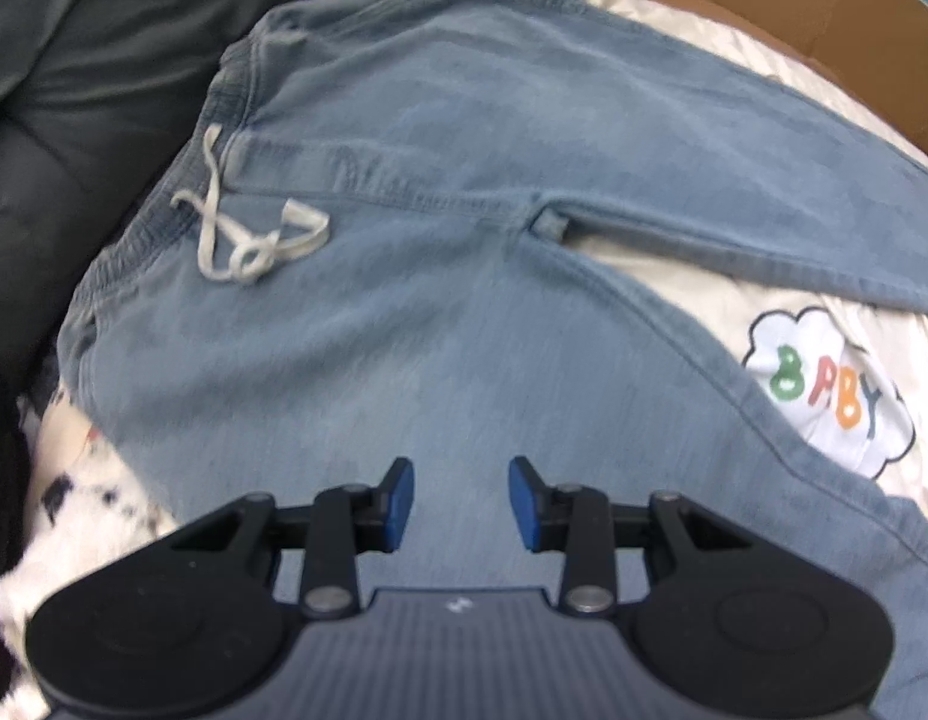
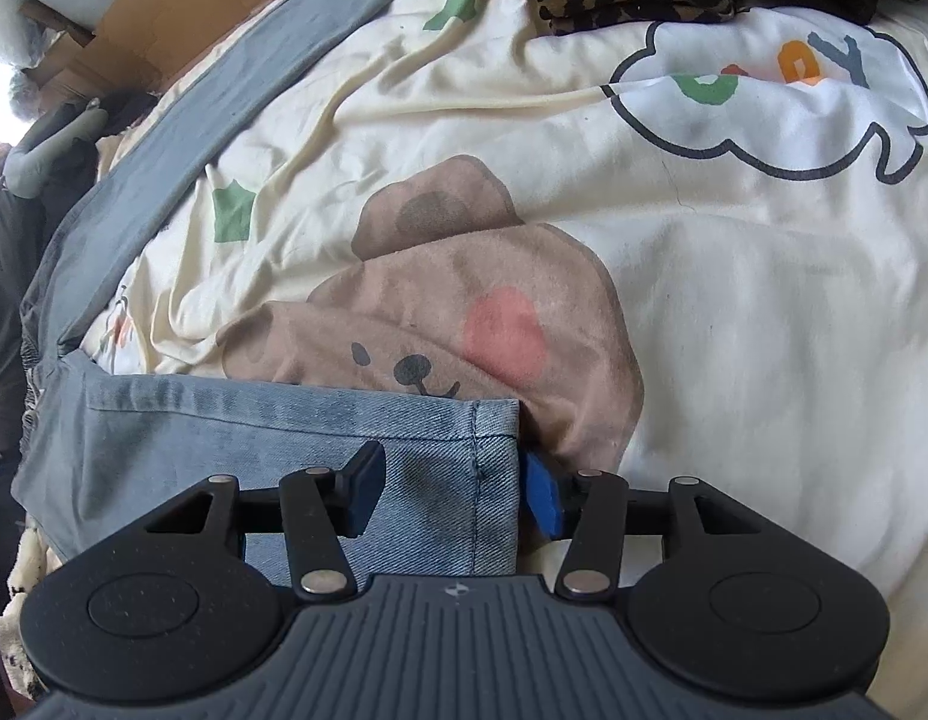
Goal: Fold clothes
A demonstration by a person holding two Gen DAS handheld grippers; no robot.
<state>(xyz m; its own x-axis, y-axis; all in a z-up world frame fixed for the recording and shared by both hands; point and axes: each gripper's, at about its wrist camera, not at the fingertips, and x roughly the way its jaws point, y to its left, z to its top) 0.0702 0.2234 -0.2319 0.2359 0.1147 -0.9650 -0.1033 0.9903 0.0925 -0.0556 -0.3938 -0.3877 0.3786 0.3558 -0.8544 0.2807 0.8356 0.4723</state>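
Light blue jeans with a white drawstring lie spread flat on a cream printed bedsheet, waistband to the left. My left gripper hovers over the seat of the jeans, open, with nothing between its fingers. In the right wrist view one leg's hem lies flat between the fingers of my right gripper. The left pad rests on the denim and the right pad sits just past the hem's side edge; the cloth is not pinched. The other leg runs away to the upper left.
Dark grey and black clothing is heaped left of the waistband. Cardboard boxes stand behind the bed. A leopard-print and a brown garment lie at the sheet's far edge. A bear print covers the sheet past the hem.
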